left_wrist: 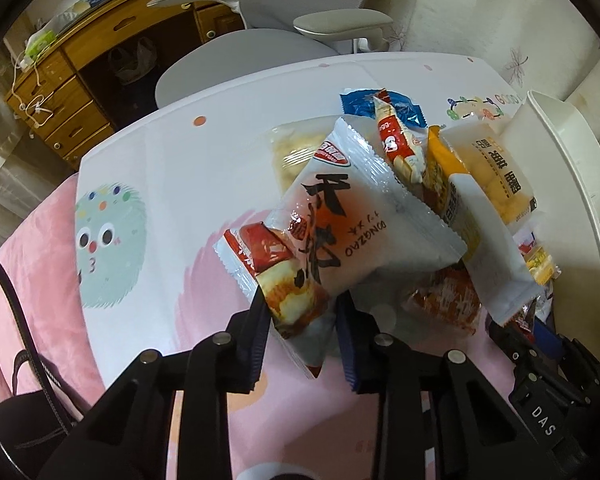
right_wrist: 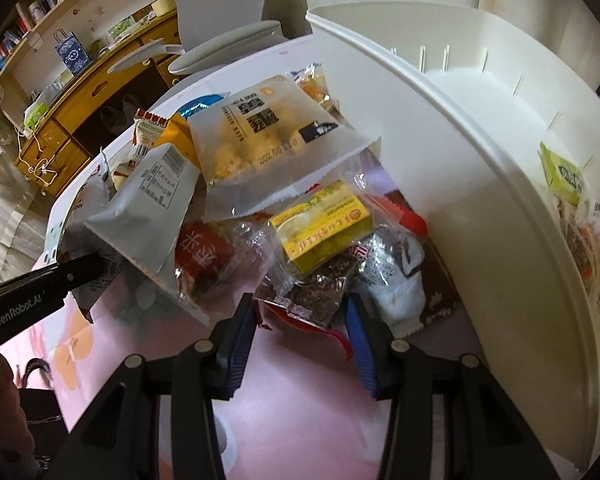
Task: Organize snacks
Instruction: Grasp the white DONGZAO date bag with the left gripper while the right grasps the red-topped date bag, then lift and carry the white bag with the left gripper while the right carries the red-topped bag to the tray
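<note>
1. Gripping one end of a white snack packet, the left gripper is holding it up off the pile, its jaws narrow and pressing on the wrapper. The packet is bearing large black characters, a red logo and a picture of a golden cake.
2. Lying under and behind that packet on the white table mat is the snack pile: a pale cracker pack, a blue wrapper, a slim red-and-white stick pack and a frosted bag of yellow puffs.
3. Closing partway around a clear packet of dark, grainy bars with red trim, the right gripper is sitting at its edge; I cannot tell whether the pads are pressing on it. A yellow boxed snack is resting just above it.
4. Standing at the far right is a white bin, already holding a green sachet.
</note>
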`<action>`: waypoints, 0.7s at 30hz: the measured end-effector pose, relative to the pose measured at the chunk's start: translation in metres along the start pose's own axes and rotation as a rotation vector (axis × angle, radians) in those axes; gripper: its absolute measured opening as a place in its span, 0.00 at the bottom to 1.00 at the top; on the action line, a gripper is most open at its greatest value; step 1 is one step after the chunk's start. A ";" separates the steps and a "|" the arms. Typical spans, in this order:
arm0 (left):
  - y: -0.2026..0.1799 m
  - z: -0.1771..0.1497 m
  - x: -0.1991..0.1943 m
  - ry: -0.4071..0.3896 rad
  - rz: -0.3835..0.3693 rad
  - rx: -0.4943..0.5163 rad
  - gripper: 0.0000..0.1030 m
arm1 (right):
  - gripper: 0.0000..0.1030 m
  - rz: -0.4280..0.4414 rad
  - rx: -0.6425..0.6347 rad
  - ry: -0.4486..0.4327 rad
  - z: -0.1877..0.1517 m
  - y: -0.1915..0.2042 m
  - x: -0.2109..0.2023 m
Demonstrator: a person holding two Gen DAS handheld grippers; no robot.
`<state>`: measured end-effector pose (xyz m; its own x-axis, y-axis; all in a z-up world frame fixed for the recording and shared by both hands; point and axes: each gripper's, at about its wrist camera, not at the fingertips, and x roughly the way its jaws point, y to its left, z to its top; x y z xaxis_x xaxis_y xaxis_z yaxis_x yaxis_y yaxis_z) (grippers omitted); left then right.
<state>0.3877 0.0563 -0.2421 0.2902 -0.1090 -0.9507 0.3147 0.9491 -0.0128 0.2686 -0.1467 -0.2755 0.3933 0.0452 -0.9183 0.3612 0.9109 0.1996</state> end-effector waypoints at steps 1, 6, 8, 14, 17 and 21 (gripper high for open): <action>0.001 -0.003 -0.003 -0.002 0.001 -0.003 0.28 | 0.44 0.012 0.007 0.016 -0.001 -0.001 -0.001; 0.004 -0.014 -0.018 -0.013 -0.002 -0.027 0.28 | 0.44 0.059 0.040 0.087 -0.011 -0.003 -0.006; 0.005 -0.019 -0.026 -0.020 -0.005 -0.036 0.28 | 0.44 0.079 0.057 0.108 -0.017 -0.005 -0.011; 0.011 -0.040 -0.053 -0.031 -0.012 -0.080 0.28 | 0.43 0.131 0.104 0.166 -0.033 -0.009 -0.024; 0.013 -0.052 -0.069 -0.039 -0.007 -0.094 0.28 | 0.43 0.163 0.120 0.199 -0.040 -0.013 -0.033; 0.015 -0.071 -0.094 -0.056 -0.018 -0.115 0.28 | 0.42 0.195 0.147 0.242 -0.052 -0.021 -0.050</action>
<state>0.3007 0.1019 -0.1754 0.3366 -0.1392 -0.9313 0.2158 0.9741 -0.0676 0.1979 -0.1468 -0.2518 0.2613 0.3246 -0.9090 0.4236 0.8077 0.4101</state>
